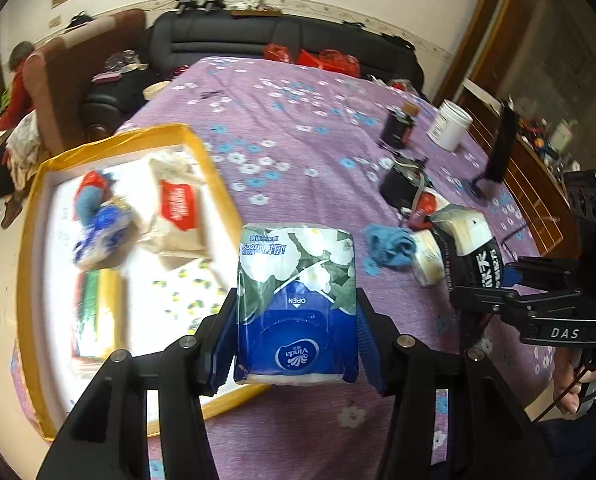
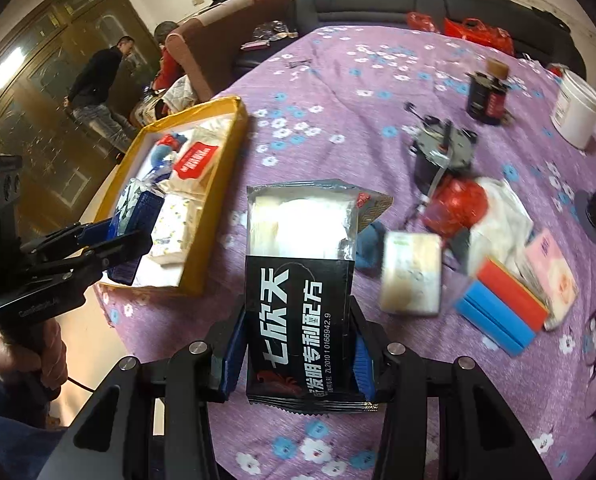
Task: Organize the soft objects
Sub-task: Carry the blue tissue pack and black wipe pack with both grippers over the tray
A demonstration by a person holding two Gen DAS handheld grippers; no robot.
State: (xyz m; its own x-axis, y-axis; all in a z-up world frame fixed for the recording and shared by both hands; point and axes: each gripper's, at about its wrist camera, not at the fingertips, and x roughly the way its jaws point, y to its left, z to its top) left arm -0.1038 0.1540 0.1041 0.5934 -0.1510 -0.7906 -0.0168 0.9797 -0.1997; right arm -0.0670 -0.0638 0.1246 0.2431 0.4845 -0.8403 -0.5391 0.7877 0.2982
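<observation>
Above purple cloth (image 1: 298, 120): left claw (image 1: 296, 344) grips Vinda pack (image 1: 296, 300); right claw (image 2: 296, 356) grips black packet (image 2: 299, 308).

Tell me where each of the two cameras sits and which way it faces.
Left wrist: sits on the left gripper, looking forward over its Vinda tissue pack at the yellow box; right gripper at right.
Right wrist: sits on the right gripper, looking over its black packet; left gripper and left hand at left.
Shared: box, purple tablecloth, sofa.
</observation>
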